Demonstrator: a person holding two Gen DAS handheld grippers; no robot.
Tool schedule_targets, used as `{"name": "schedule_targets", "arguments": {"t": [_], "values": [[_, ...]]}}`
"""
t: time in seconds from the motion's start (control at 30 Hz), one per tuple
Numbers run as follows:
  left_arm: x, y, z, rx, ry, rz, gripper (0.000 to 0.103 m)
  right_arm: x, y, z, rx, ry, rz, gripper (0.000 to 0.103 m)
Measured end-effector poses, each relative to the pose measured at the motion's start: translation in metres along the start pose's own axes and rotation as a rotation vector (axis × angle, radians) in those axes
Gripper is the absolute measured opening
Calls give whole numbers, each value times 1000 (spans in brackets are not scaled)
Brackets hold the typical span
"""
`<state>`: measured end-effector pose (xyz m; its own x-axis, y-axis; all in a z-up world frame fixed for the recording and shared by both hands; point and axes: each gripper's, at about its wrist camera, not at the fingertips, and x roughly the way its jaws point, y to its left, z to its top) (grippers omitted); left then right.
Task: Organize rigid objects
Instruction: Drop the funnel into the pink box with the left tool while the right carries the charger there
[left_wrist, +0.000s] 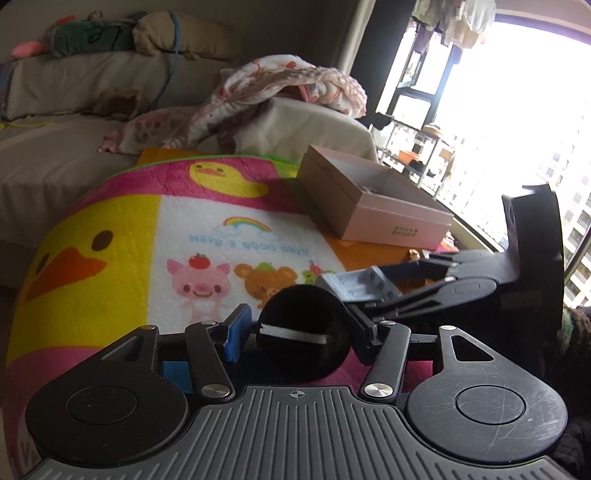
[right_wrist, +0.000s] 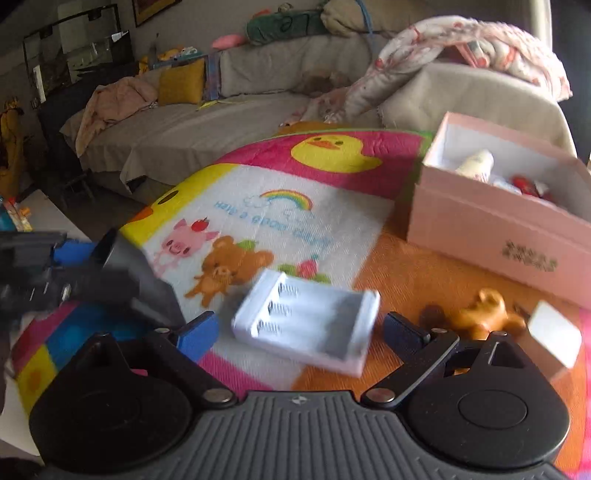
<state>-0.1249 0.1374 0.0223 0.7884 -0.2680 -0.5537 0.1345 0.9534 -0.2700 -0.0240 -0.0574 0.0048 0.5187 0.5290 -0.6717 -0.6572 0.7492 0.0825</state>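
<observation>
A black round object (left_wrist: 303, 332) with a white slot lies on the cartoon mat (left_wrist: 122, 280) between the jaws of my left gripper (left_wrist: 303, 318). The jaws stand open, with a thin gap at the blue pad (left_wrist: 238, 332). In the right wrist view the same black object (right_wrist: 125, 269) shows at the left edge. A white battery charger (right_wrist: 306, 325) lies flat on the mat, blurred, just ahead of my right gripper (right_wrist: 299, 330), whose open pads do not touch it. The left wrist view shows the charger (left_wrist: 360, 286) between the right gripper's fingers (left_wrist: 439, 264).
An open pink box (right_wrist: 480, 229) stands at the right rear of the mat, holding a cream tube (right_wrist: 476, 162) and red items. A brown bear figurine (right_wrist: 484, 314) and a small white box (right_wrist: 554, 336) lie right of the charger. A cluttered sofa (right_wrist: 207, 122) is behind.
</observation>
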Motion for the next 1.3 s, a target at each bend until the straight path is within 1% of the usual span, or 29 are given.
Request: {"name": "schedule_targets", "arguments": {"t": [0.03,0.07,0.13,0.17,0.3,0.37,0.47,0.57,0.67,0.7,0.77,0.87,0.97,1.03,1.07,1.1,1.3], "values": [[4,-2,-3,9,14,12,58,3,1,3,-5,1,-21,95],[8,-3,-5,14,28,22,58,2,0,4,-10,0,-30,89],[15,-7,-8,26,53,21,58,-3,-3,2,-20,10,-27,88],[17,-10,-9,43,52,28,58,-9,-6,-1,-21,8,-27,88],[21,-23,-8,124,89,68,60,-42,-22,-24,-54,-13,-56,88],[20,-29,-7,158,120,76,60,-60,-32,-37,-52,-20,-78,88],[15,-38,-5,216,167,59,59,-83,-48,-56,-33,-30,-134,88],[10,-44,-4,267,203,34,59,-93,-62,-70,-3,-24,-165,88],[7,-48,-5,291,222,25,59,-94,-74,-83,38,-28,-161,88],[7,-49,-6,296,228,19,59,-95,-75,-86,43,-41,-157,90],[6,-53,-10,306,240,6,59,-95,-73,-86,37,-38,-165,92],[8,-57,-16,317,246,11,59,-92,-73,-85,44,-30,-169,96],[10,-61,-19,337,223,24,58,-92,-76,-86,66,-34,-163,96],[11,-64,-21,353,214,24,58,-94,-76,-87,74,-47,-172,93],[12,-65,-22,359,211,24,58,-96,-76,-88,75,-53,-172,89],[12,-67,-22,361,209,20,58,-97,-76,-89,75,-55,-170,88],[23,-78,-19,331,185,-82,57,-107,-75,-91,36,-55,-154,88]]}}
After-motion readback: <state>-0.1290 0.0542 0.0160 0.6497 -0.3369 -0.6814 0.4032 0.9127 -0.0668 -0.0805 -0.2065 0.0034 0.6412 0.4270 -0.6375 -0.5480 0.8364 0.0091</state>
